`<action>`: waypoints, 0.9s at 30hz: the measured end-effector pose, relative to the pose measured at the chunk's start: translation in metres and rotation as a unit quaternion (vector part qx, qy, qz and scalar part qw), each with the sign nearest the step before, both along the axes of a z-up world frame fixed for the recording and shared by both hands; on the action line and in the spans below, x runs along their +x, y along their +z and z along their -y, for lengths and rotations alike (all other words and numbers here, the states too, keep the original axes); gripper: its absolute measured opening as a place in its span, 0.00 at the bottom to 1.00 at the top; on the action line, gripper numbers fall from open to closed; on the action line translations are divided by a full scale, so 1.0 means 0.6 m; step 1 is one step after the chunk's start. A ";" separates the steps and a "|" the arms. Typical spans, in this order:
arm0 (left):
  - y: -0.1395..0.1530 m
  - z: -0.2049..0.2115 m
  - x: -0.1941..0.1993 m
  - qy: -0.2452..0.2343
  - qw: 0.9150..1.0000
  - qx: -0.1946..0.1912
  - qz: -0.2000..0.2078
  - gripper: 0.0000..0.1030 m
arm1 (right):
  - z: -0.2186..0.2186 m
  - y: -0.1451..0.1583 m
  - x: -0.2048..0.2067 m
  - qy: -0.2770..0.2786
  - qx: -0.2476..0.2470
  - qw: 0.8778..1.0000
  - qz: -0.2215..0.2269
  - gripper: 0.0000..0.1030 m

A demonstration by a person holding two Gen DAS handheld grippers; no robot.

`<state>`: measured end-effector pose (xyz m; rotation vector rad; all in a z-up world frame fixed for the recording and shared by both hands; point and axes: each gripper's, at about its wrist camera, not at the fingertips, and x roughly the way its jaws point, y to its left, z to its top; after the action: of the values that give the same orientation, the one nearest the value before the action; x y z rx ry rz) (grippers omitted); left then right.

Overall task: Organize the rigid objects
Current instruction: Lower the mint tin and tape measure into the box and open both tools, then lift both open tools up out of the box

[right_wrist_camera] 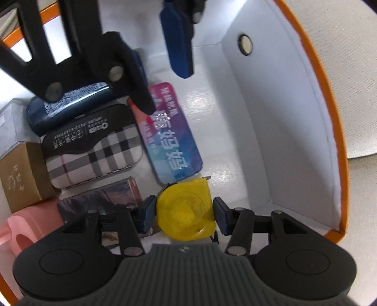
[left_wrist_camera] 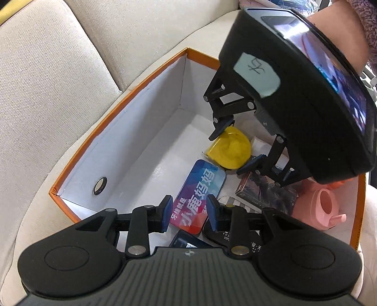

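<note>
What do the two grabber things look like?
Both are black plastic. The left gripper has a ribbed grey top, round side bulges, silver rivets and blue finger pads. The right gripper looks the same; from outside it shows a handwritten white sticker. A fuzzy purple sleeve shows.

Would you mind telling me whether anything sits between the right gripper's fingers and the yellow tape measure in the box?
Nothing visible does. The right gripper straddles the yellow tape measure, one finger on each side. The colourful tin lies just beyond, outside the jaws.
</note>
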<state>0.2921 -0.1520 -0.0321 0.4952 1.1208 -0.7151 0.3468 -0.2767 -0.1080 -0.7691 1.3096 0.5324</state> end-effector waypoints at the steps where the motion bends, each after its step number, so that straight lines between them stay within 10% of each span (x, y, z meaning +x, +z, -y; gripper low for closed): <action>1: 0.003 -0.001 0.000 0.000 1.000 0.000 0.001 0.39 | 0.000 0.001 0.000 0.000 0.000 1.000 0.002 0.52; 18: 0.059 -0.004 -0.039 0.028 0.998 -0.040 0.034 0.41 | 0.022 0.087 -0.047 -0.095 0.067 0.992 0.038 0.57; 27: 0.135 -0.038 -0.171 0.068 0.984 -0.090 0.135 0.41 | -0.053 0.161 -0.129 -0.234 0.104 0.957 0.133 0.58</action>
<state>0.1896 -0.1290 0.0487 0.3470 0.8191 -0.6030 0.2692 -0.2449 -0.0114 -0.3209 1.1127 0.1720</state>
